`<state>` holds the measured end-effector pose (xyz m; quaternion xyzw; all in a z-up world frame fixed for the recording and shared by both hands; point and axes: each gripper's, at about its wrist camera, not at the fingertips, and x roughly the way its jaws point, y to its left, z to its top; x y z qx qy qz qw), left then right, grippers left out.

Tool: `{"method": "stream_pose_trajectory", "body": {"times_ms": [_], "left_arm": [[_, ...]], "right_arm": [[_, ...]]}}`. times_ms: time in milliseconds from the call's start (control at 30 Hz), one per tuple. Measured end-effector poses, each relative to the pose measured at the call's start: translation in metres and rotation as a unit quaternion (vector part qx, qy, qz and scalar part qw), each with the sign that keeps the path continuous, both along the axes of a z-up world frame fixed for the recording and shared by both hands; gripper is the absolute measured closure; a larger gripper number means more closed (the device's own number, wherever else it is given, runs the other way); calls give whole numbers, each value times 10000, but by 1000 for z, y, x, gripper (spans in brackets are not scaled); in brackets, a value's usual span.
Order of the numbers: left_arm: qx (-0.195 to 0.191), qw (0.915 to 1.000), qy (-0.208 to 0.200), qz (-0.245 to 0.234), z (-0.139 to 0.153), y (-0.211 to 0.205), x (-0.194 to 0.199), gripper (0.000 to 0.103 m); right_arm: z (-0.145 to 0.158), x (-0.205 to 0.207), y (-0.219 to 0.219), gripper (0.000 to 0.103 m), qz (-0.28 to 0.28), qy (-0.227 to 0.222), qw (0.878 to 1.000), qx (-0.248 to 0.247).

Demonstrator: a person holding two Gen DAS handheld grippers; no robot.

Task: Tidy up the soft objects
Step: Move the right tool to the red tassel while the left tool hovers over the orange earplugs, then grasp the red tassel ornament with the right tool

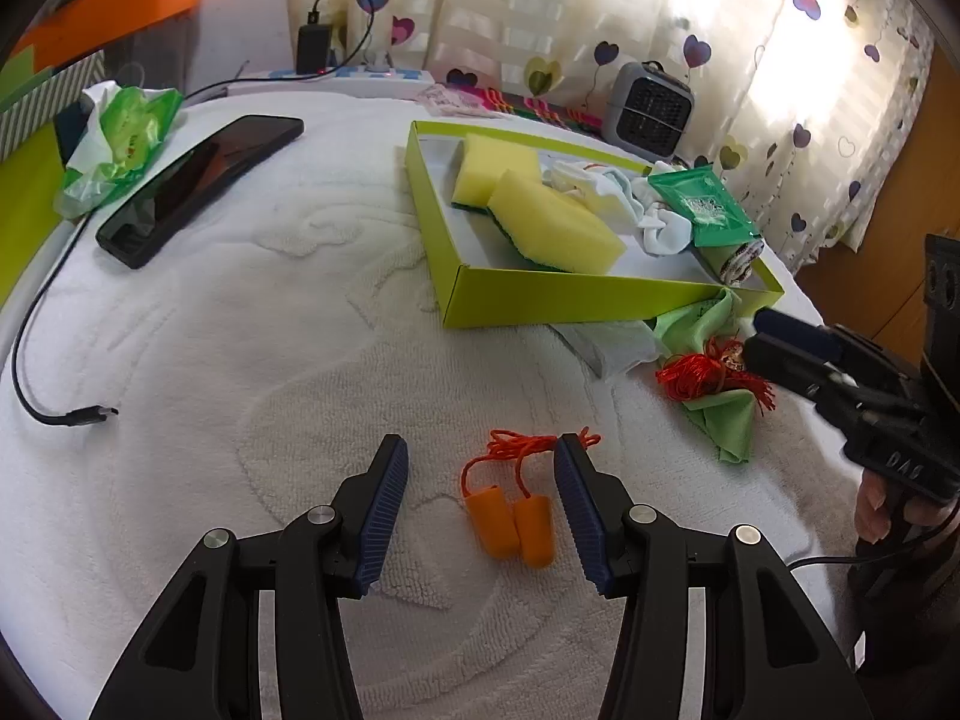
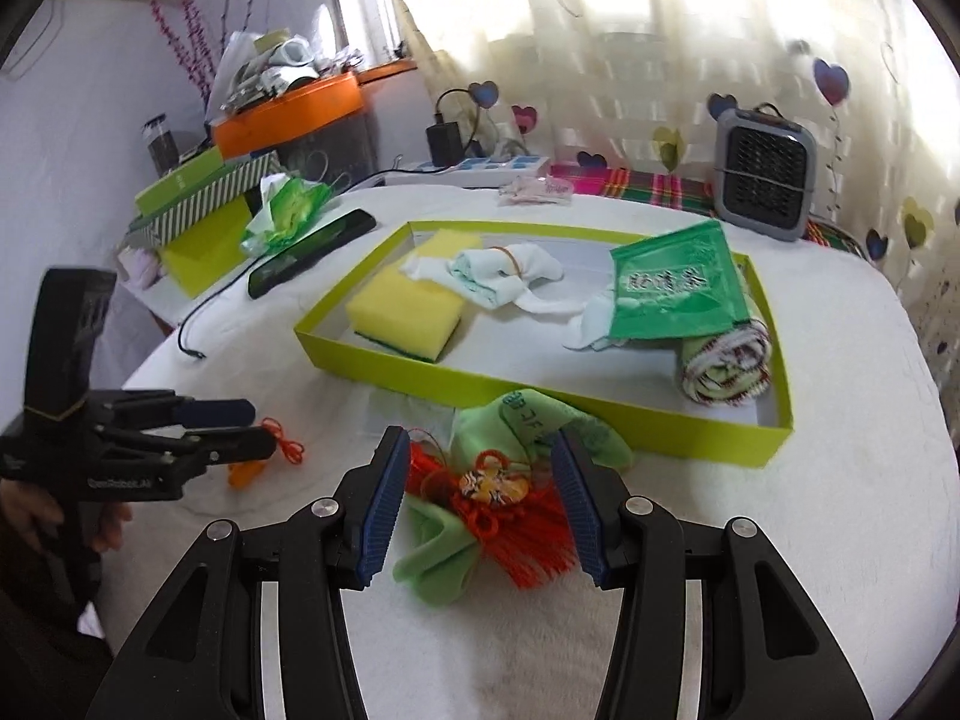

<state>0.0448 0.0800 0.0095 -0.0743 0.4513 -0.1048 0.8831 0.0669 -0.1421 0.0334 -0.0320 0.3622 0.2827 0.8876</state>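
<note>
Both grippers gaping over soft bits on the white-toweled tabletop [image 1: 240, 330].

Our left gripper [image 1: 481, 468] is wide, w/ orange earplugs [image 1: 509, 525] lying loose btwn its fingers, nothing gripped. Our right gripper [image 2: 478, 471] is also wide, straddling a red tassel [image 2: 498, 504] on a green cloth [image 2: 444, 558], just beside the green box [image 2: 540, 393] holding sponges [image 2: 405, 312], socks, a packet and a rolled towel.

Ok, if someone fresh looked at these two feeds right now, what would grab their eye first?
Probably the lime-green box mid-table, holding yellow sponges, bundled white cloth and a green packet. Next, the red tassel ornament on a green cloth, between the right gripper's open jaws. Then the orange corded earplugs on the white towel, between the left gripper's open jaws.
</note>
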Motion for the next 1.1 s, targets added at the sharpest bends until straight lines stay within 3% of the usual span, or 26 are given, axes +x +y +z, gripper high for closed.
{"method": "stream_pose_trajectory", "body": {"times_ms": [100,300,600,667,867,967,1100], "left_arm": [[3,10000,-1,-2,0,-1,1,53],[2,10000,1,0,0,0,1,53],[23,10000,-1,-1,0,-2,1,53],[25,10000,2,0,0,-1,1,53],[76,10000,2,-23,-1,-4,1,53],[116,9999,-5,-44,-2,-5,2,53],[115,9999,-7,-67,-2,-5,3,52]], "right_arm": [[-6,-1,4,54,103,59,9997,-190],[-10,-8,7,68,290,21,9988,-387],[-5,-25,15,69,827,34,9945,-635],[-3,-28,20,69,814,-181,9926,-884],[0,-18,29,69,883,-405,9903,-990],[-9,-14,39,69,1198,-273,9851,-1200],[-17,-9,42,69,1214,-187,9838,-1302]]}}
